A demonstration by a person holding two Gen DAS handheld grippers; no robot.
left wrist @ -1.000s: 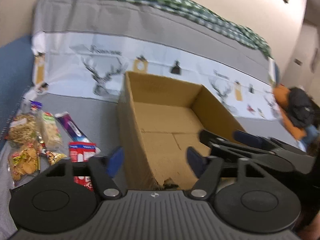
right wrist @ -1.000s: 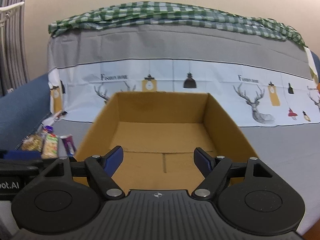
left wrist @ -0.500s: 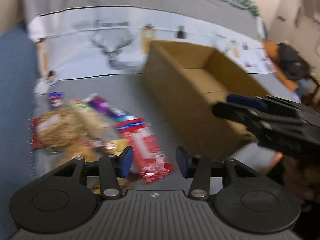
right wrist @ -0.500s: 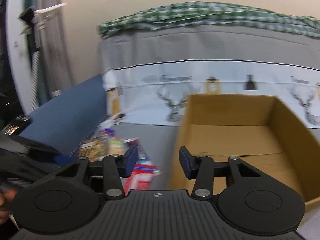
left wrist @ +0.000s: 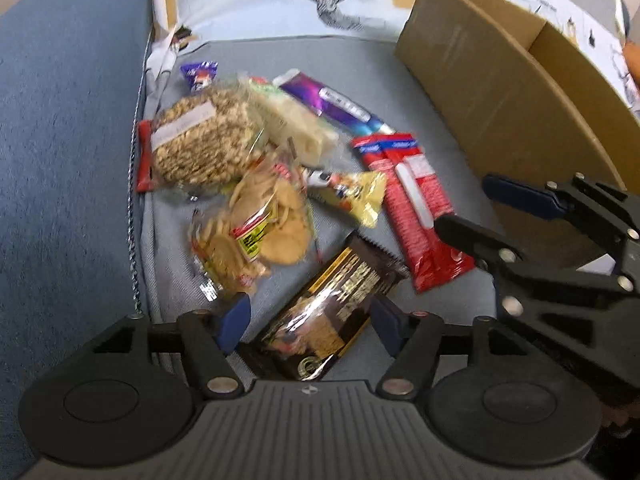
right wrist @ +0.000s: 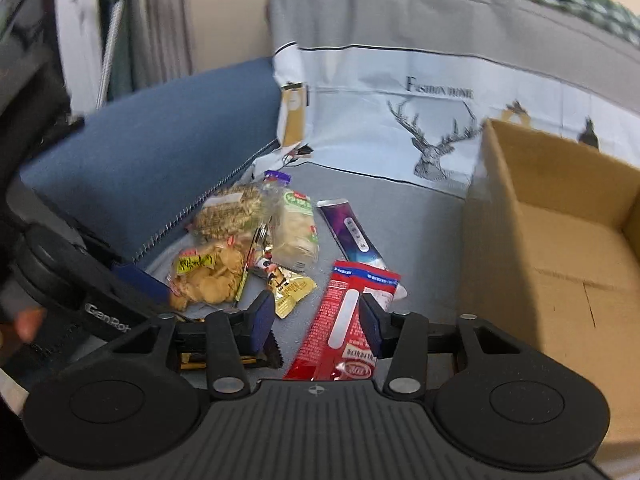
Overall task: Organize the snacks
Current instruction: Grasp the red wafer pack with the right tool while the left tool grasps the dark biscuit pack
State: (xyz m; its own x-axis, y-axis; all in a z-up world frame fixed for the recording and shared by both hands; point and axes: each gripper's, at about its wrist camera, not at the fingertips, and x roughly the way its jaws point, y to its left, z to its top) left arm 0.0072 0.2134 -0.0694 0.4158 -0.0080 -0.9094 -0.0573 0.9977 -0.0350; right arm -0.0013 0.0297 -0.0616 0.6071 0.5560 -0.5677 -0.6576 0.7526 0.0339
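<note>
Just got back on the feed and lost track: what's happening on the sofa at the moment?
A person is sorting snacks with two handheld grippers. The left gripper, its jaws opening, frames the dark brown and gold packet without pressing it. The right gripper, also opening, frames the red packet. Neither snack is gripped. The other snacks lie in a loose pile on the grey cover, and the part of the cardboard box in view is empty.
</note>
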